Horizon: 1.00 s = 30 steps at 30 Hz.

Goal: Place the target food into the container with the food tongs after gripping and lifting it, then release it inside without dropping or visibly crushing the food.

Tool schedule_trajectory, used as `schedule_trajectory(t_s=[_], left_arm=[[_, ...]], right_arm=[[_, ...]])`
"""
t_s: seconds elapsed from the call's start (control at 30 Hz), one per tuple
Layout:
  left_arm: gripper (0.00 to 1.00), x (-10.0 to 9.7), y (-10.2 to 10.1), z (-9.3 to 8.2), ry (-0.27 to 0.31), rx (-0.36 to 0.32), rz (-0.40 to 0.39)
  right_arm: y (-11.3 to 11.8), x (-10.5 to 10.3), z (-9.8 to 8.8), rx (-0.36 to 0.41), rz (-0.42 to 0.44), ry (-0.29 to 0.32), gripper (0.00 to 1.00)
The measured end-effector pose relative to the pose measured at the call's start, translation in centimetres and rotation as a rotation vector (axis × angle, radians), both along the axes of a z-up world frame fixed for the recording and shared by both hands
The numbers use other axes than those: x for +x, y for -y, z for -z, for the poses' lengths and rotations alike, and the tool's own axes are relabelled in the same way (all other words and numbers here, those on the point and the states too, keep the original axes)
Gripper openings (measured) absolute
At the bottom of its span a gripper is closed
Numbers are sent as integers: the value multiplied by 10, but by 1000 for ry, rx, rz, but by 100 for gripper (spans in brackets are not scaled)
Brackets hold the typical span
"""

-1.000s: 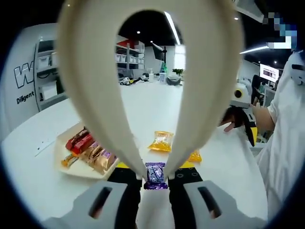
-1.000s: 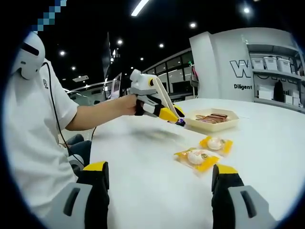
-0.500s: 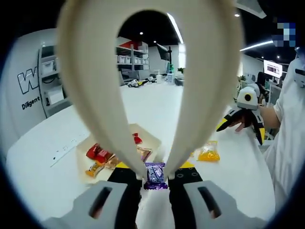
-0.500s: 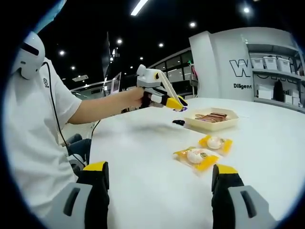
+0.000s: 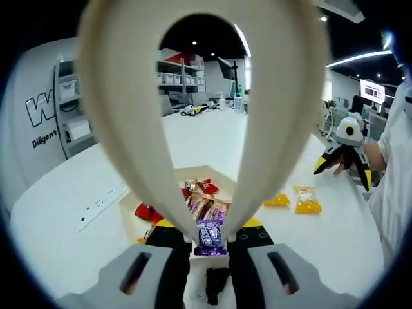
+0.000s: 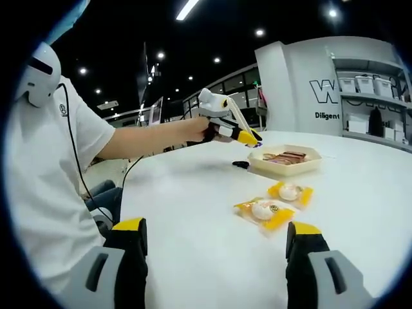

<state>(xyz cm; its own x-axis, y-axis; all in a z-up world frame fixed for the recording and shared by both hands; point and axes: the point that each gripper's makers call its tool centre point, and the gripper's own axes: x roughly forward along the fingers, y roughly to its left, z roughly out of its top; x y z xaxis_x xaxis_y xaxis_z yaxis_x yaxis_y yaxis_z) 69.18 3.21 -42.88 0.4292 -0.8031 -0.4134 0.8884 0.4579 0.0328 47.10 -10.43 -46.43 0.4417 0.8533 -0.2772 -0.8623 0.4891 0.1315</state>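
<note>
Purple-wrapped candy (image 5: 210, 235) sits pinched at the tips of the cream food tongs (image 5: 199, 122), which your left gripper (image 5: 210, 248) squeezes closed. Just beyond the tong tips lies the beige tray (image 5: 129, 205), already holding red and brown wrapped snacks (image 5: 201, 205). Farther off to the tongs' right, two yellow packets (image 5: 306, 201) rest on the white table (image 5: 58, 225). Your right gripper (image 6: 215, 257) has its jaws spread wide with nothing between them, hovering near the packets.

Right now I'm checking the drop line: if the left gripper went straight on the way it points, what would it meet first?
Probably the tray of wrapped snacks, just beyond the purple candy in the tongs; depth is unclear.
</note>
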Motion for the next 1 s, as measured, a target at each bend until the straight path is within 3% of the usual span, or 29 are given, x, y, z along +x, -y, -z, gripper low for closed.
schedule_trajectory(t_s=[0.4, 1.0], left_arm=[[19, 26, -4, 9, 15, 42, 55], [19, 35, -1, 28, -16, 90, 120]], right_arm=[[1, 2, 0, -4, 5, -3, 89], [6, 7, -2, -7, 15, -3, 89]])
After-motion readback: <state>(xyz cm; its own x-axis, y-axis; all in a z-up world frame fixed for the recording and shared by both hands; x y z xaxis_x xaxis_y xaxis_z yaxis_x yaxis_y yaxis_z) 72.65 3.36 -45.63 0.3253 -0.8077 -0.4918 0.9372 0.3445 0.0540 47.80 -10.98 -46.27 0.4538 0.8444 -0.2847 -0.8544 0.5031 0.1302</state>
